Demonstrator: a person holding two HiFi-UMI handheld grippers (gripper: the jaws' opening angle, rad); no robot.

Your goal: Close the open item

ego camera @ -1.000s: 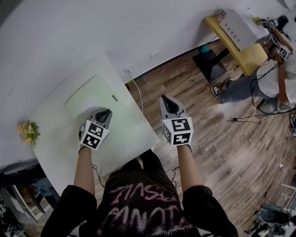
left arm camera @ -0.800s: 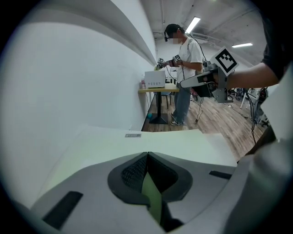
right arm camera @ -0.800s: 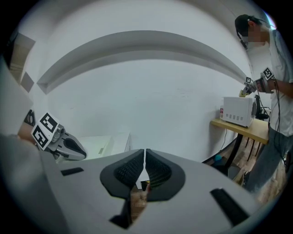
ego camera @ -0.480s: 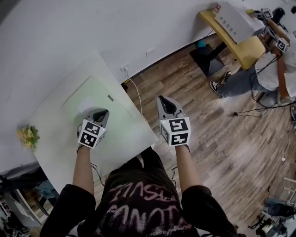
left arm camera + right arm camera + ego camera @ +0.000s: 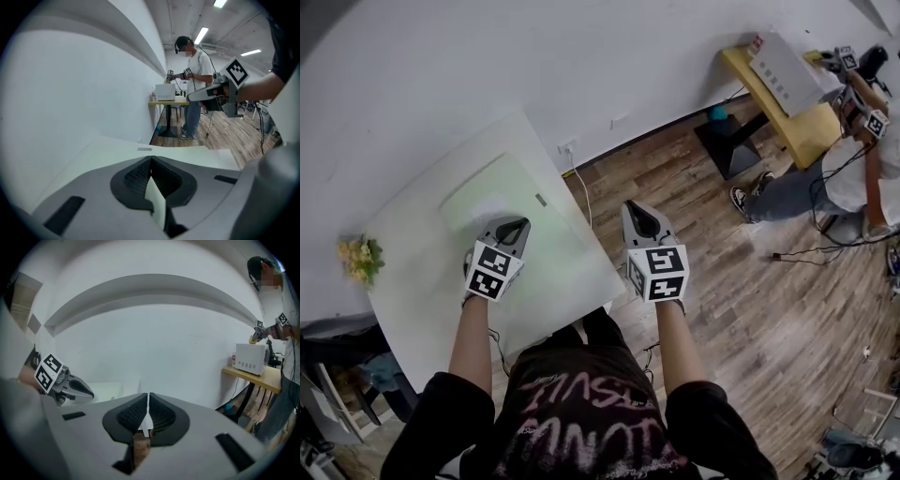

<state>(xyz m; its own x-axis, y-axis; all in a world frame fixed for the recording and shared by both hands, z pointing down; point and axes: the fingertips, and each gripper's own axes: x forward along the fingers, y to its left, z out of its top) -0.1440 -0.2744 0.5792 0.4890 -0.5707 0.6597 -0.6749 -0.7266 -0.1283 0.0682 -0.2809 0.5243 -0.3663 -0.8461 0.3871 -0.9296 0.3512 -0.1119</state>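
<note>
No open item shows on the white table [image 5: 412, 300], which carries only a pale green mat [image 5: 492, 187]. My left gripper [image 5: 516, 226] hovers over the mat's near edge, jaws shut with nothing between them; its own view shows the tips [image 5: 150, 160] closed over the mat. My right gripper [image 5: 637, 205] hangs over the wooden floor just right of the table's corner, also shut and empty, tips [image 5: 148, 395] together. A white microwave [image 5: 780, 58] sits on a yellow table far right; I cannot tell whether its door is open.
A small bunch of flowers [image 5: 358, 259] lies at the table's left edge. Another person [image 5: 862, 141] with grippers stands by the yellow table [image 5: 811, 108]. A cable [image 5: 581, 192] runs from a wall socket down past the table. Wooden floor spreads to the right.
The head view swayed slightly. Both grippers stay shut and hold about the same places over the mat and the floor.
</note>
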